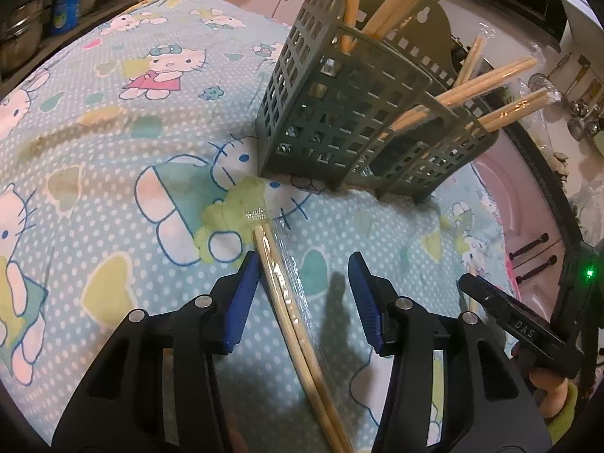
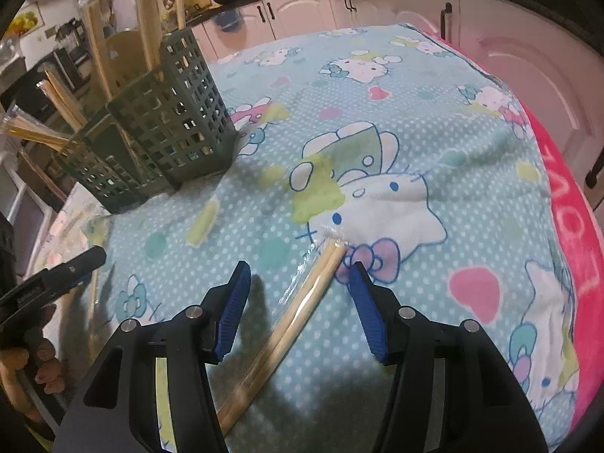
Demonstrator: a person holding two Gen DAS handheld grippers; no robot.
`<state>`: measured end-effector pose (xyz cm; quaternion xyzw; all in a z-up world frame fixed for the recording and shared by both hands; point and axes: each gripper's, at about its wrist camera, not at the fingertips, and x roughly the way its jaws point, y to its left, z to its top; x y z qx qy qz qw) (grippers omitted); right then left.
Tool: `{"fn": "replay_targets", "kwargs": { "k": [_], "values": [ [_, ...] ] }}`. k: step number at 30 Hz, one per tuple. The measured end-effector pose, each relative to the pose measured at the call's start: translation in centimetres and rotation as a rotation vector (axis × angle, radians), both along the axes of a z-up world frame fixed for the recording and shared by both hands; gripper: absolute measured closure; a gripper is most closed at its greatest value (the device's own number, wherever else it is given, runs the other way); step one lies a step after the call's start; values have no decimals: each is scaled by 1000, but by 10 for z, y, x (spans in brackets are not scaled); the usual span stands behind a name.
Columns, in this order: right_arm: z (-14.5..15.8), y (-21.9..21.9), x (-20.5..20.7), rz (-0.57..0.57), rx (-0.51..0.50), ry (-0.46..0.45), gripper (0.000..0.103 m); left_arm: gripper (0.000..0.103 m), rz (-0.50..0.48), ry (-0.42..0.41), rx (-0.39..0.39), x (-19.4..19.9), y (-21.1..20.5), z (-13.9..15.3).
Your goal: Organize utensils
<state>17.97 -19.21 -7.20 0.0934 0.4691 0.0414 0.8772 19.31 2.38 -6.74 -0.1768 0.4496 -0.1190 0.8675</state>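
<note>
1. L gripper [image 1: 304,268] fingers apart, straddling wrapped chopsticks [image 1: 290,302] on cloth [image 1: 113,151]; long axis near-far, tips toward holder [image 1: 339,120].
2. R gripper [image 2: 300,277] fingers apart over the same pair.

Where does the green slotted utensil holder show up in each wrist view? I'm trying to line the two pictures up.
Left wrist: the green utensil holder stands upper centre-right on the cloth, chopsticks sticking out, beyond the open left gripper.
Right wrist: the green utensil holder stands upper left, beyond the open right gripper.
Shared landmark: the Hello Kitty cloth under everything.
</note>
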Motion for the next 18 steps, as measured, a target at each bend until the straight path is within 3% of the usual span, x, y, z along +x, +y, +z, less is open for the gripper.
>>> {"fn": "replay_targets", "kwargs": {
  "k": [2, 10, 14, 18],
  "values": [
    [-1, 2, 5, 0, -23, -1, 52, 62, 4, 0, 8, 3, -1, 0],
    [-1, -4, 19, -25, -51, -20, 80, 67, 21, -18, 90, 16, -12, -1],
    [1, -9, 26, -34, -4, -22, 89, 89, 57, -12, 135, 22, -10, -1],
    [9, -13, 25, -26, 63, -42, 94, 95, 59, 2, 109, 23, -2, 0]
  ]
}}
